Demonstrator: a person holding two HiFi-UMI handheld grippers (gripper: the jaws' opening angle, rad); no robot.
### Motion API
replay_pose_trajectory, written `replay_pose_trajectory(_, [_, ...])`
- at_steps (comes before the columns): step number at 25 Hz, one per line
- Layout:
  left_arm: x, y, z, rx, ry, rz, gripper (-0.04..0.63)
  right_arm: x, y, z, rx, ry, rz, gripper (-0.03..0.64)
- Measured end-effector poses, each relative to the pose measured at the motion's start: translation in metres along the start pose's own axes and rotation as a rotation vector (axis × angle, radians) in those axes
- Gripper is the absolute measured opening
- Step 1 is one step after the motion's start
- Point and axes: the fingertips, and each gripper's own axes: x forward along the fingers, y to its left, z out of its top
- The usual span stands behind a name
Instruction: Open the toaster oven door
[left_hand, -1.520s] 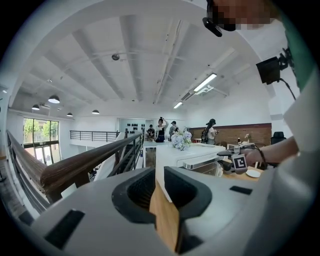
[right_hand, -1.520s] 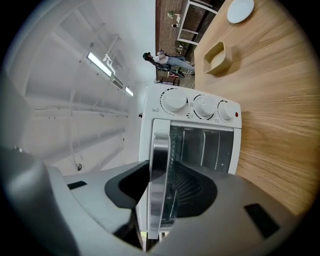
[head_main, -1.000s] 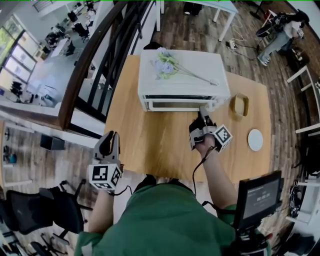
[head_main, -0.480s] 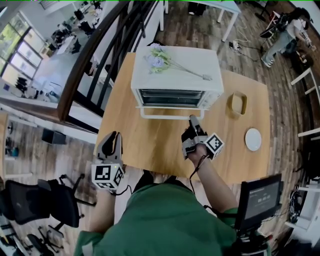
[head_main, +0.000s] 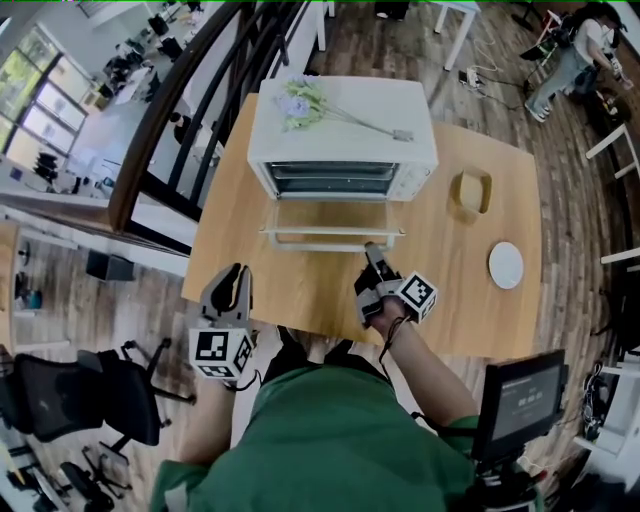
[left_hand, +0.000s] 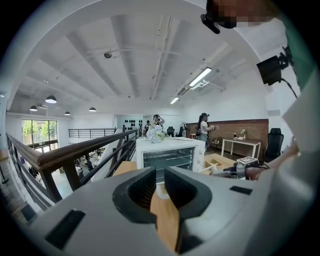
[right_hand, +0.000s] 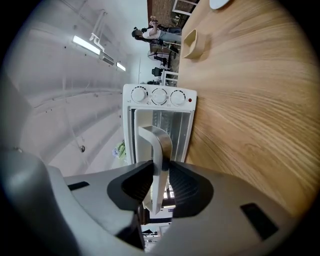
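A white toaster oven (head_main: 340, 130) stands at the far side of the wooden table (head_main: 450, 300). Its glass door (head_main: 330, 214) hangs open and lies nearly flat toward me. My right gripper (head_main: 372, 250) is shut on the right end of the white door handle (head_main: 330, 238). In the right gripper view the handle bar (right_hand: 159, 145) runs between the pads, and the jaws have just been closing on it. My left gripper (head_main: 232, 276) hovers at the table's near left edge, open by a narrow gap, holding nothing (left_hand: 158, 187).
A bunch of artificial flowers (head_main: 300, 100) lies on the oven's top. A small wooden tray (head_main: 470, 190) and a white plate (head_main: 507, 265) sit on the right of the table. A dark railing (head_main: 170, 130) runs along the left. A monitor (head_main: 520, 400) is at my near right.
The oven door has swung from shut to open and down, drawn toward me by the right gripper on its handle. The left gripper has drifted slightly toward the table.
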Motion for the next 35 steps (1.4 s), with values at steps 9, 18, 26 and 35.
replay_pose_trajectory(9, [0.016,0.011,0.008,0.025,-0.008,-0.090,0.060,-0.011,-0.026,-0.012,-0.024,-0.044,-0.047,0.109])
replay_pose_trajectory(18, [0.022,0.035,-0.007,0.004,0.032,-0.141,0.060,-0.021,-0.064,-0.017,-0.047,-0.090,-0.136,0.098])
replay_pose_trajectory(26, [0.017,0.053,-0.019,-0.002,0.057,-0.164,0.058,-0.020,-0.096,-0.028,-0.054,-0.121,-0.206,0.098])
replay_pose_trajectory(35, [0.014,0.051,-0.028,-0.009,0.077,-0.181,0.060,-0.017,-0.121,-0.029,-0.063,-0.124,-0.263,0.102])
